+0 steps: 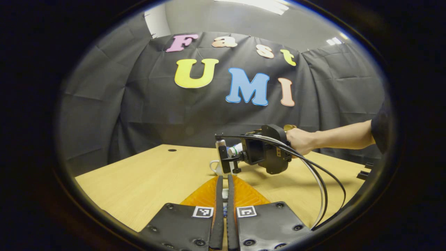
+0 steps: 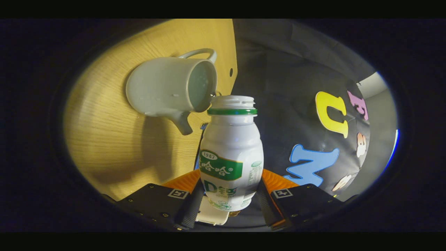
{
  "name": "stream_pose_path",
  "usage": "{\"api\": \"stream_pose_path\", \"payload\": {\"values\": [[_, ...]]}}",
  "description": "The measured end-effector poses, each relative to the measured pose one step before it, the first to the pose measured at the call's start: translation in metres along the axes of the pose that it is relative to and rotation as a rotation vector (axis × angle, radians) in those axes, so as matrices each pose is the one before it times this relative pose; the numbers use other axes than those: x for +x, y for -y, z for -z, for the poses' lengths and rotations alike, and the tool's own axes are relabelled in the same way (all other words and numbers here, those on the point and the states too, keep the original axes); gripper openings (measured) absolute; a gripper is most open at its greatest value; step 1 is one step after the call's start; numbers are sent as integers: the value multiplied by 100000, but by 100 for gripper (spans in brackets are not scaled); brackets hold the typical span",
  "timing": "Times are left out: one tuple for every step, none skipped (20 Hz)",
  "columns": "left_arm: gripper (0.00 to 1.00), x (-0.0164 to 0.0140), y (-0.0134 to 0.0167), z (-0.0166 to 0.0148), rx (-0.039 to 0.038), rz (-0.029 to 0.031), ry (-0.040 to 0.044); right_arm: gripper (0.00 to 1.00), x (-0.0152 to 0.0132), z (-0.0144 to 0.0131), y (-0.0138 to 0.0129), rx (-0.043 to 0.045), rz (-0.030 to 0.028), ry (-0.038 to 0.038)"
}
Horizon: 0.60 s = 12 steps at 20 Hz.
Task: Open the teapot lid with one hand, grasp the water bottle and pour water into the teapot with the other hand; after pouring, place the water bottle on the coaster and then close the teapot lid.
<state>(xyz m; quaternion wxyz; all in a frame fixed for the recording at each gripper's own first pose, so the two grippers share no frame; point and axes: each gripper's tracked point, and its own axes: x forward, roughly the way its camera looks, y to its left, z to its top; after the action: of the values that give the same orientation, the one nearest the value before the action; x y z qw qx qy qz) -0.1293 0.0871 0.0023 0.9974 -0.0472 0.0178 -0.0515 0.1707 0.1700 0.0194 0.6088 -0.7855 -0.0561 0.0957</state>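
In the right gripper view, a white bottle (image 2: 231,150) with a green neck ring and no cap is clamped between my right gripper (image 2: 228,198) fingers. Its mouth is right at the rim of the white teapot (image 2: 163,90), which has no lid on and shows an open top. The left gripper view shows that right gripper (image 1: 228,155) farther off, holding the bottle (image 1: 236,149) tipped over the teapot (image 1: 216,168). My left gripper (image 1: 224,179) is nearly closed, with a thin white sliver of the teapot lid (image 1: 225,193) pinched between its fingers.
The wooden table (image 1: 139,181) has a small round hole (image 1: 172,150) near its far edge. A person's hand (image 1: 299,139) and bare forearm hold the right gripper, and black cables (image 1: 320,181) loop down from it. A dark object (image 1: 364,172) sits at the table's right edge.
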Motion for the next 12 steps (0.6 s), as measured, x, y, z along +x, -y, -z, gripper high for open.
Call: {"api": "stream_pose_path", "payload": {"values": [[10,-22,-25,92,-94,-77,27,72,13,-36,176,-1481,436,113],[11,-6,-112,-43,-92,-95,28,72,68,40,131,-990,321,185],[7,-80,12,25,2,-120,18,72,84,-25,167,-550,311,65],[11,24,-46,1,14,-89,-57,72,-47,12,123,-490,299,-30],[11,-23,-19,-18,-6,2,-64,72,41,-11,78,-421,189,59],[7,30,-16,-43,98,2,-14,72,-44,40,79,-278,201,-88],[7,-33,-2,1,234,-37,-7,72,84,51,85,-283,59,-145],[7,52,-25,-76,324,-60,93,72,-13,25,46,-556,127,-26],[10,-144,9,-14,314,-42,76,72,178,106,70,-567,158,-246],[10,32,-56,-45,214,-92,126,72,-134,-16,64,-506,47,90],[14,-70,19,-23,76,-66,49,72,120,6,27,-467,126,52],[7,64,31,-15,8,-4,-104,72,-13,-3,0,-431,-27,175]]}}
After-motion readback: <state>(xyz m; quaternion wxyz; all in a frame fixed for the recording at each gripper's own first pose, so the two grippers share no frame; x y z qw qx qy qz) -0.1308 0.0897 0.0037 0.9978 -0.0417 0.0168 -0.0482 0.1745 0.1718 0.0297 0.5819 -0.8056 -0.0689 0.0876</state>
